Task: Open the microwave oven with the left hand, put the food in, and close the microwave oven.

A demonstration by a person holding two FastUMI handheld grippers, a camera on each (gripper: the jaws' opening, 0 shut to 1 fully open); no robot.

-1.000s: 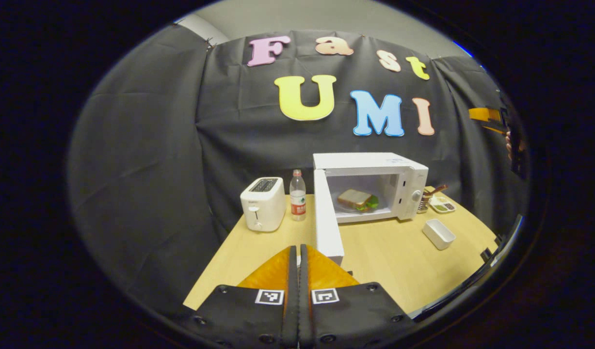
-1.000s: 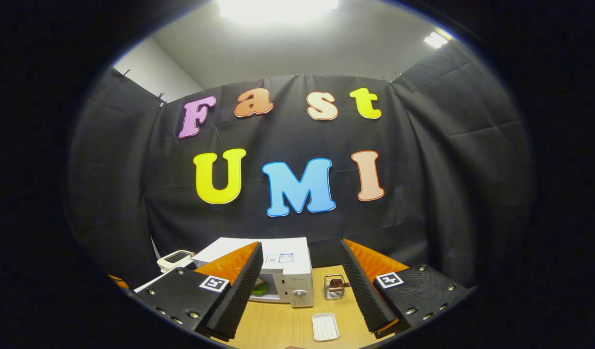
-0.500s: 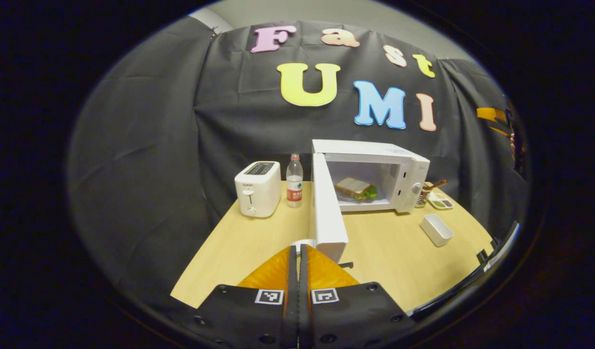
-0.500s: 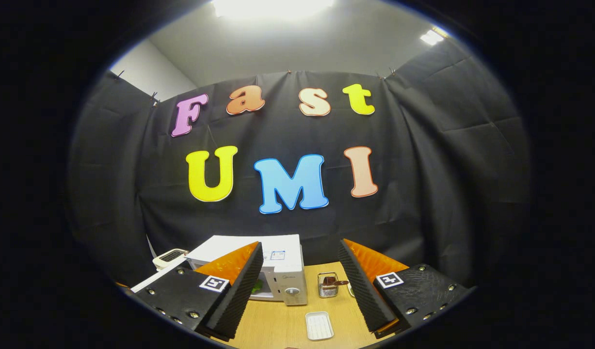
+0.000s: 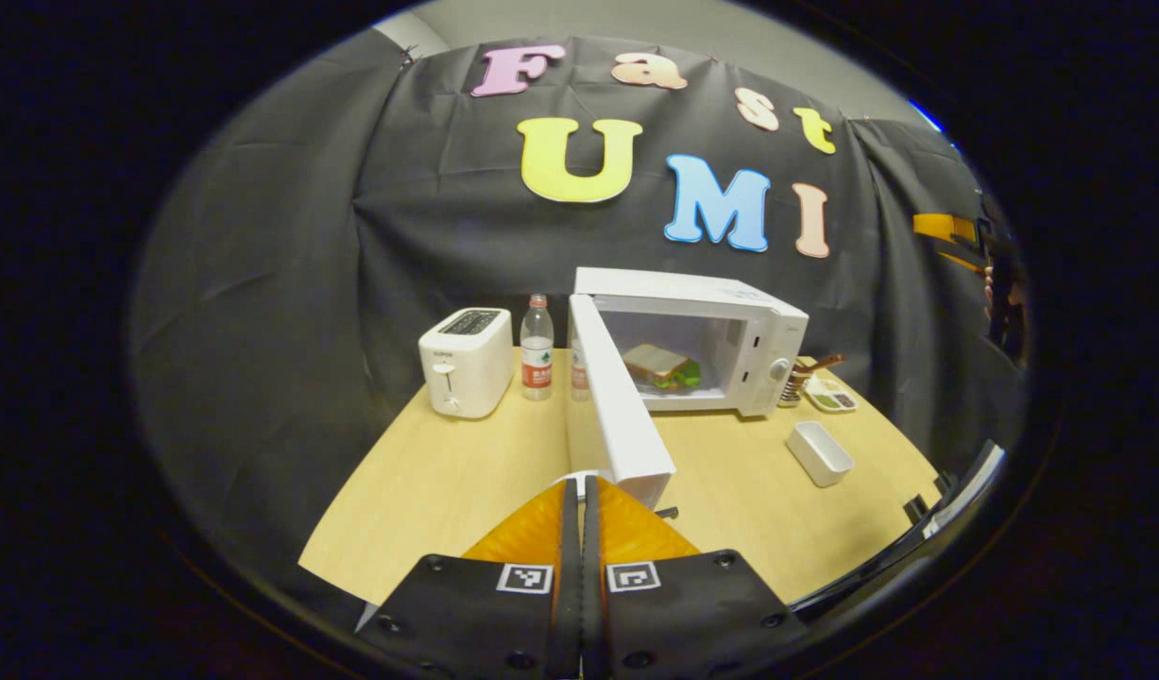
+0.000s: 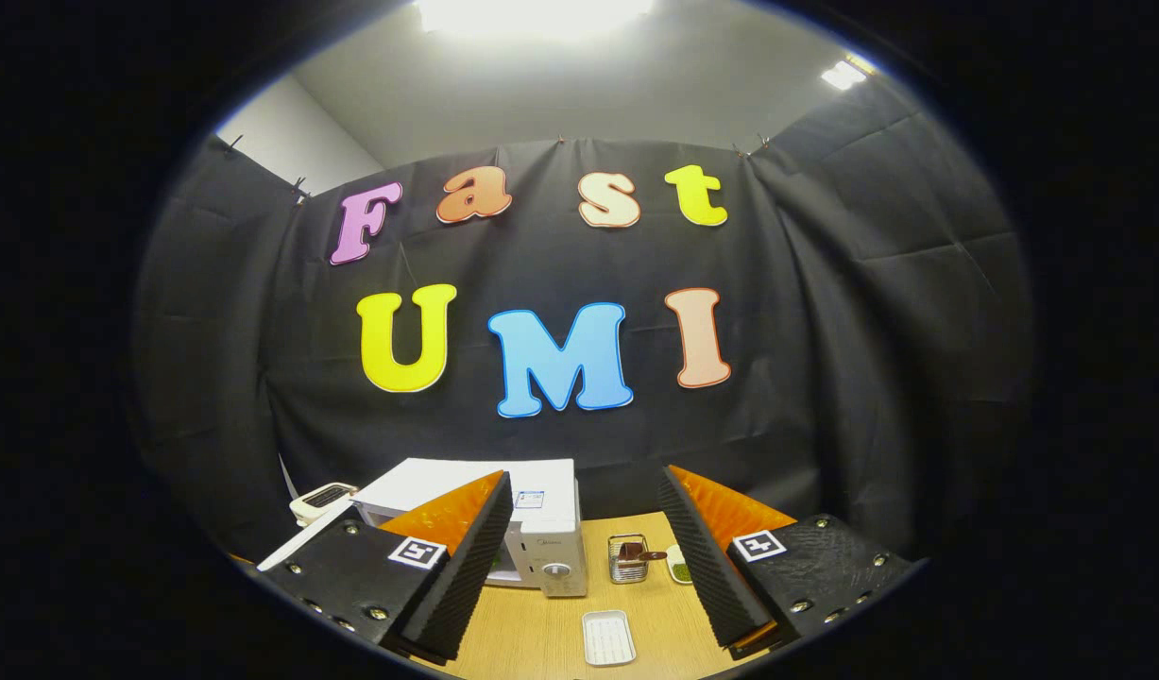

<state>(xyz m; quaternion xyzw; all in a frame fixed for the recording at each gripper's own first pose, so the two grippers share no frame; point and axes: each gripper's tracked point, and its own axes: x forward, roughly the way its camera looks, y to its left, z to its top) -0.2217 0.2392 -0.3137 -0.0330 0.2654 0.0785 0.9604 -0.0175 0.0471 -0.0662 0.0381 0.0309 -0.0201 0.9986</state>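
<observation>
Left gripper [image 5: 581, 486] closed empty; right gripper [image 6: 584, 538] spread wide.

- Square black-and-white markers sit on the left gripper [image 5: 581, 491] and right gripper [image 6: 587, 491].
- Labels on the bottle [image 5: 536, 348], toaster [image 5: 465, 362] and microwave [image 5: 730, 326] are too small to read.

Left gripper [image 5: 580, 491]: black mounts, round screws, square coded markers. Right gripper [image 6: 584, 529]: same mounts, ribbed finger faces.

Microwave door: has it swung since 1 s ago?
Yes. The door has begun swinging toward the sandwich in the microwave; the closed left tool sits at its outer edge.
</observation>
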